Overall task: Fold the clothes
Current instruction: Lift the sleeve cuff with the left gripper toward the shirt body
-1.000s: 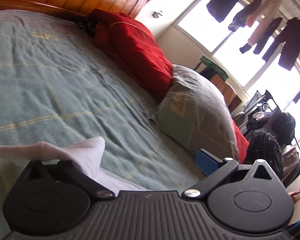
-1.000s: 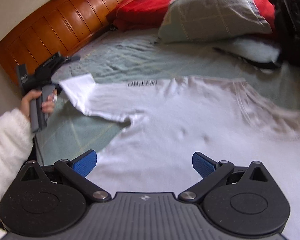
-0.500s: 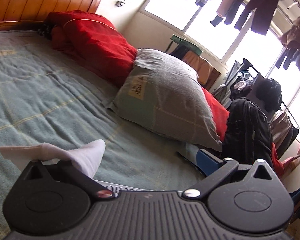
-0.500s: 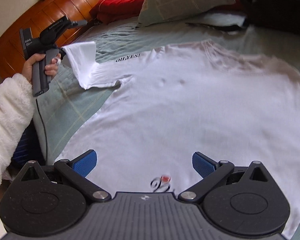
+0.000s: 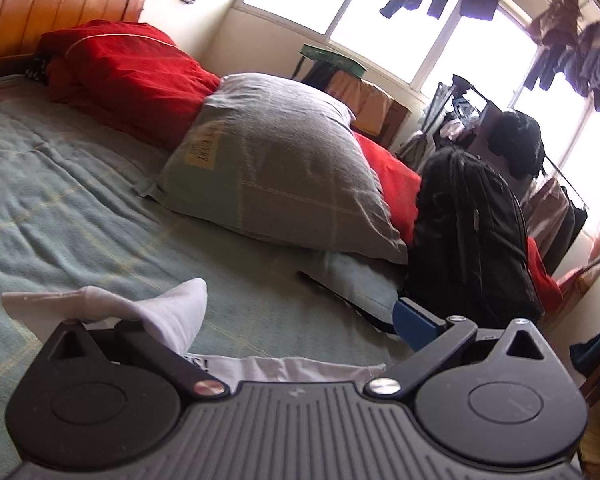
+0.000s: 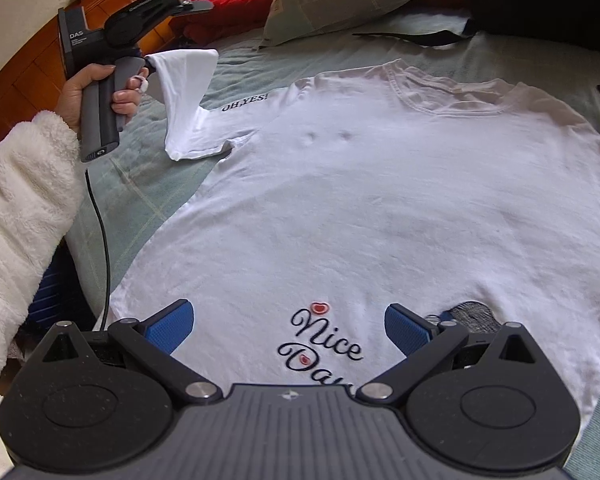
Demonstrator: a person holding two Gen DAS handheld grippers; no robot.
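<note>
A white T-shirt (image 6: 380,200) lies spread flat, front up, on the green bed cover (image 5: 80,208), with "Nice Day" printed near its hem. Its left sleeve (image 6: 184,92) is lifted off the bed and hangs over one finger of my left gripper (image 6: 178,34). In the left wrist view that sleeve (image 5: 160,312) covers the left finger, while the blue pad of the right finger (image 5: 416,320) stands far apart, so the left gripper (image 5: 276,320) is open. My right gripper (image 6: 288,324) hovers open over the hem, holding nothing.
A grey-green pillow (image 5: 284,176), a red quilt (image 5: 132,72) and a black backpack (image 5: 468,240) line the bed's far side. The wooden headboard (image 6: 32,68) is at the left. A person's hand (image 6: 80,92) in a fluffy white sleeve (image 6: 20,208) holds the left gripper, its cable (image 6: 104,240) trailing down.
The left gripper has risen with the sleeve and turned toward the pillows. The right gripper has drawn back along the shirt to the hem, bringing the "Nice Day" print into view.
</note>
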